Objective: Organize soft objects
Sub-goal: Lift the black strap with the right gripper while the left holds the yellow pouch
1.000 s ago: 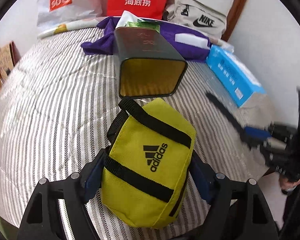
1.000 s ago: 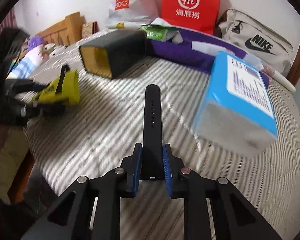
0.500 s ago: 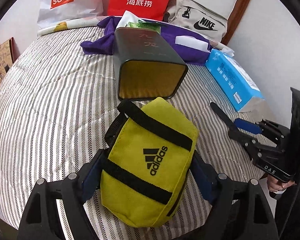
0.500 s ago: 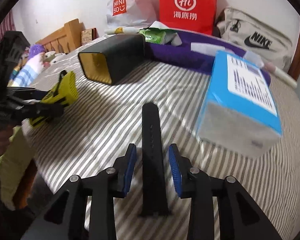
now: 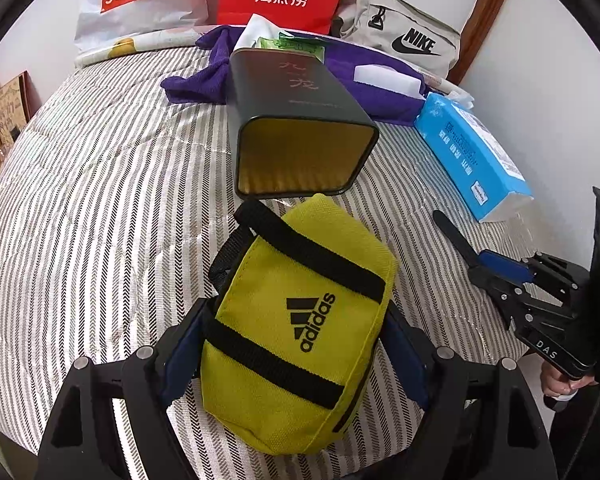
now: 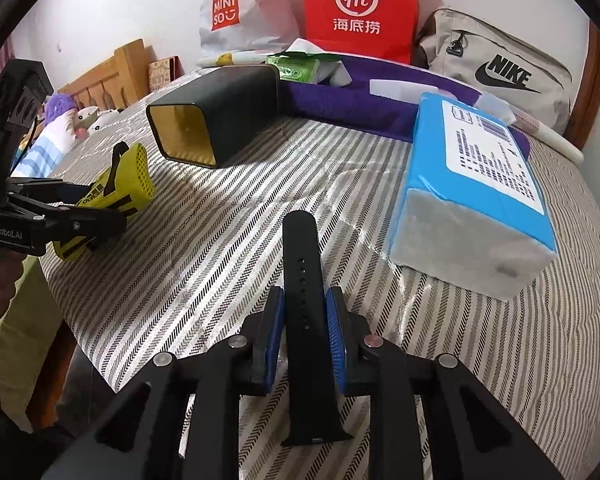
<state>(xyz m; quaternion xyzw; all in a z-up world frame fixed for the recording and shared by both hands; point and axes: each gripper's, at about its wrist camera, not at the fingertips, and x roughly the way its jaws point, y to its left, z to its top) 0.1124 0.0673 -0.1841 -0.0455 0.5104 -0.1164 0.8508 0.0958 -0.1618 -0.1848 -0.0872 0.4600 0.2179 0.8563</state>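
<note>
Lying near the bed's [image 5: 80,208] front edge, one yellow Adidas pouch [image 5: 296,320] with black straps sits pinched between the left gripper's [image 5: 296,352] pads. One black watch strap [image 6: 304,280] lies flat between the right gripper's [image 6: 305,320] closing pads, beside one blue tissue pack [image 6: 476,200].

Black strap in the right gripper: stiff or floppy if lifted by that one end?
The black strap is long, thin and rubbery-looking, so the free end will probably droop. It looks light for its length. The right gripper is closing across its narrow width; the smooth surface might slip or twist.
</note>
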